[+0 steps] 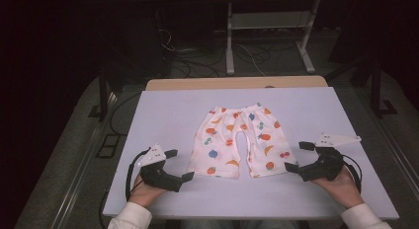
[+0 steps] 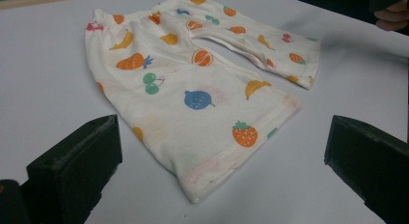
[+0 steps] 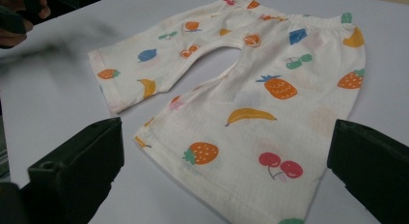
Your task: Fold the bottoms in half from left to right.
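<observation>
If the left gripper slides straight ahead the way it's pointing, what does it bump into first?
Most likely the shorts. The left gripper has its jaws open and aimed at the near leg's hem, with bare table between them. Depth is hard to judge, but nothing else lies in that line.

Dim lab, white table point(image 1: 163, 110), loose floor cables point(image 1: 197, 66), metal stand legs point(image 1: 230, 46)
</observation>
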A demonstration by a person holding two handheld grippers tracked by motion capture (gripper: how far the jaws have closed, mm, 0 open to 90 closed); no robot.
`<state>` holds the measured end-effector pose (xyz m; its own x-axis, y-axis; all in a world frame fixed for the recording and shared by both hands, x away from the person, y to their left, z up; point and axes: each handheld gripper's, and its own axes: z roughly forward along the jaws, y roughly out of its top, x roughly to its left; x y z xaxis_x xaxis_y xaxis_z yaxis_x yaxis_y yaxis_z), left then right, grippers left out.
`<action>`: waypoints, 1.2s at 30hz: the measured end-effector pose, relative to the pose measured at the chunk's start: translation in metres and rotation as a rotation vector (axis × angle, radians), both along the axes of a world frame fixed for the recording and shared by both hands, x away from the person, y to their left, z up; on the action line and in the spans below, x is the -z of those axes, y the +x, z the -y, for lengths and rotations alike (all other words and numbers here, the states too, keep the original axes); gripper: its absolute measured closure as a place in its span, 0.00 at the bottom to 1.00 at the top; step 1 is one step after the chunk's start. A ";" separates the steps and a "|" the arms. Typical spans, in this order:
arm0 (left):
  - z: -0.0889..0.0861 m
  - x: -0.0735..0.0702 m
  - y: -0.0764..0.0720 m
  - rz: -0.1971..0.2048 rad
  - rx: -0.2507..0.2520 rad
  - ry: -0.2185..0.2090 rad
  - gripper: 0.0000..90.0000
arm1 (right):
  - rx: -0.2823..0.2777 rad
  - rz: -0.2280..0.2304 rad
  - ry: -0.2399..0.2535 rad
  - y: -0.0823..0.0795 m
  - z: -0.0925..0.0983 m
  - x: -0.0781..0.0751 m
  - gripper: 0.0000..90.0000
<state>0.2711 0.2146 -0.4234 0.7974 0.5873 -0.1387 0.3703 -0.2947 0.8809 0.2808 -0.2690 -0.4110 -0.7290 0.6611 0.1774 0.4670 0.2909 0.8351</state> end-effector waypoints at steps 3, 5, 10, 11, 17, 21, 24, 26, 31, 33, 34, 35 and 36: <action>0.000 0.000 0.000 0.000 0.001 0.000 0.00 | -0.003 0.000 -0.009 0.003 -0.003 -0.001 0.00; 0.000 0.000 0.000 -0.001 0.002 -0.001 0.00 | -0.005 -0.003 -0.018 0.006 -0.005 -0.001 0.00; 0.001 0.000 0.000 -0.005 0.006 0.001 0.00 | -0.011 -0.011 -0.027 0.013 -0.011 -0.002 0.00; 0.001 0.000 0.000 -0.005 0.005 0.001 0.00 | -0.013 -0.012 -0.028 0.015 -0.012 -0.002 0.00; 0.001 0.000 0.000 -0.004 0.005 0.001 0.00 | -0.018 -0.012 -0.041 0.021 -0.017 -0.004 0.00; 0.001 0.001 0.000 -0.006 0.005 0.000 0.00 | -0.022 -0.014 -0.045 0.025 -0.019 -0.007 0.00; 0.001 0.001 0.000 -0.006 0.005 0.000 0.00 | -0.025 -0.011 -0.047 0.029 -0.022 -0.010 0.00; 0.001 0.001 0.000 -0.007 0.006 0.000 0.00 | -0.028 -0.010 -0.047 0.031 -0.023 -0.012 0.00; 0.001 0.001 0.000 -0.008 0.007 0.001 0.00 | -0.037 -0.005 -0.056 0.037 -0.028 -0.017 0.00; 0.001 0.001 0.000 -0.008 0.008 0.002 0.00 | -0.037 -0.005 -0.058 0.040 -0.030 -0.019 0.00; 0.001 0.001 0.000 -0.008 0.008 0.003 0.00 | -0.036 -0.002 -0.064 0.041 -0.031 -0.020 0.00; 0.001 0.001 0.000 -0.008 0.008 0.003 0.00 | -0.036 0.003 -0.070 0.043 -0.032 -0.021 0.00; 0.001 0.001 0.000 -0.008 0.009 0.004 0.00 | -0.037 0.003 -0.071 0.044 -0.033 -0.021 0.00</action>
<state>0.2714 0.2135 -0.4246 0.8013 0.5810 -0.1429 0.3751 -0.3017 0.8765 0.3252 -0.2359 -0.3900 -0.7534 0.6449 0.1285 0.4524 0.3664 0.8131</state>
